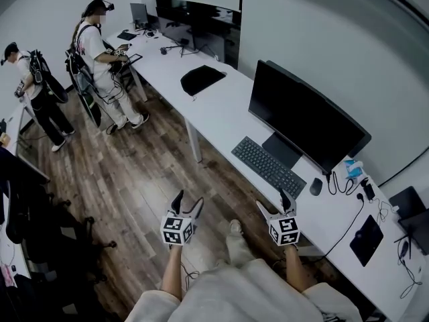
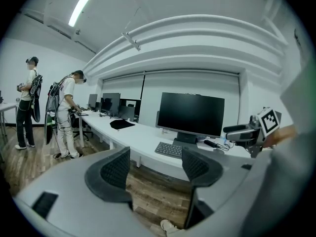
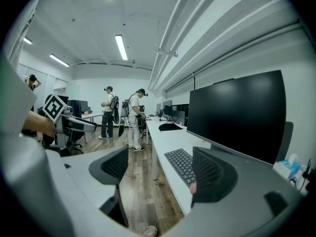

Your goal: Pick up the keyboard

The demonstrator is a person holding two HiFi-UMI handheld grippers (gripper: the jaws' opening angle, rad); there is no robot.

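1. Office room, wood-plank floor (image 1: 134,180), and one long white desk (image 1: 221,116) running along the wall: that's the field of play.
2. The black keyboard (image 1: 268,167) lies flat near the desk's front edge, towards its right-hand end. It sits just in front of the stand of a big dark monitor (image 1: 305,116), at a slight angle to the edge.
3. Off the keyboard's right end sits a dark mouse (image 1: 316,187), close by but not touching. Cables (image 1: 345,183) trail behind it towards the back edge.
4. Now the tools. The left gripper (image 1: 186,205) hangs out over the floor, short of the front edge, jaws spread wide with nothing between them.
5. The right gripper (image 1: 275,205) is nearer, just off the front edge by the keyboard's right half. It too is spread, and empty.
6. Farther up the room two people (image 1: 100,52) stand near the desk's far end, well out of the way.
7. My read: this is the approach. Nothing has touched the keyboard and the pick-up is not yet begun.
8. Next move, as I judge it, is to bring both grippers in over the front edge, one to each short end. Each would get a jaw under the keyboard's rim, close, and lift level. The right side must steer clear of the mouse.
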